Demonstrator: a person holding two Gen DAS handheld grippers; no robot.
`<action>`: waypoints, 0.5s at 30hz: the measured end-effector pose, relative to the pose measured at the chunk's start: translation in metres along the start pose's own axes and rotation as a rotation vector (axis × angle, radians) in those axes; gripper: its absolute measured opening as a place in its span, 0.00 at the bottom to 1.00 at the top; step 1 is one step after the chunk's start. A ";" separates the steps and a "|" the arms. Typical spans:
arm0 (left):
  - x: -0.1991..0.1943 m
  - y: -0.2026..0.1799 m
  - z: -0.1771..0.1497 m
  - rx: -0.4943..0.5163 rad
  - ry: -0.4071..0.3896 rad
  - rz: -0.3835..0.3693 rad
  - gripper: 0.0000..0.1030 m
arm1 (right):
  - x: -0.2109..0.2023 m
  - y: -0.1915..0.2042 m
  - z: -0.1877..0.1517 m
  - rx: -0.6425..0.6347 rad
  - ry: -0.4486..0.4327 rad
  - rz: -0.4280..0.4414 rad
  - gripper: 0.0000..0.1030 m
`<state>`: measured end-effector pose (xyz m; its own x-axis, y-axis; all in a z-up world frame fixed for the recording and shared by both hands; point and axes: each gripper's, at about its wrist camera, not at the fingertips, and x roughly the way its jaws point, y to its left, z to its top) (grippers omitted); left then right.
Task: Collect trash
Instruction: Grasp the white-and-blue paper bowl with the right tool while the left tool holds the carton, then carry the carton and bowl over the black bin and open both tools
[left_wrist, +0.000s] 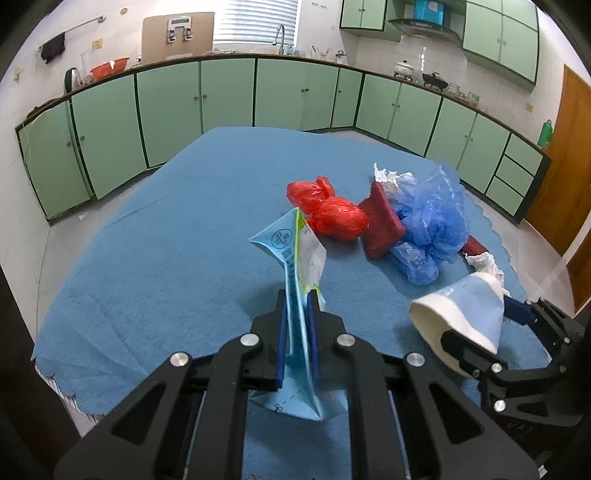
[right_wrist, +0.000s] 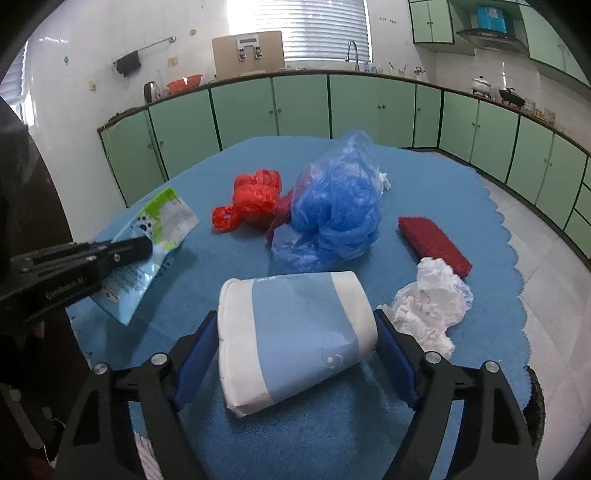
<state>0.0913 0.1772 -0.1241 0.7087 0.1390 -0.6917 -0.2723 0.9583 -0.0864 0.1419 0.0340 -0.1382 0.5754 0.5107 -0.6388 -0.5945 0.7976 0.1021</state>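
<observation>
Right hand-held gripper straddles paper cup.

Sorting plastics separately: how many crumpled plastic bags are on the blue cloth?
2. The red bag lies toward the far middle of the cloth; the blue bag sits right beside it, touching a dark red pad tucked between them. More could hide behind the blue one.

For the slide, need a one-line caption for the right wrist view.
Right gripper closing around a crushed paper cup on the blue cloth, other trash beyond.
</observation>
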 end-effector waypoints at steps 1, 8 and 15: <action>-0.001 -0.001 0.000 0.002 -0.002 -0.001 0.09 | -0.003 -0.001 0.002 0.008 -0.008 0.005 0.77; -0.011 -0.011 0.004 0.031 -0.025 -0.017 0.09 | -0.030 -0.006 0.014 0.033 -0.070 0.012 0.77; -0.023 -0.029 0.011 0.071 -0.058 -0.040 0.09 | -0.057 -0.019 0.021 0.067 -0.132 0.000 0.77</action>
<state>0.0896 0.1490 -0.0977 0.7551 0.1122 -0.6460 -0.1975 0.9784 -0.0609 0.1325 -0.0039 -0.0875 0.6469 0.5453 -0.5331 -0.5582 0.8149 0.1561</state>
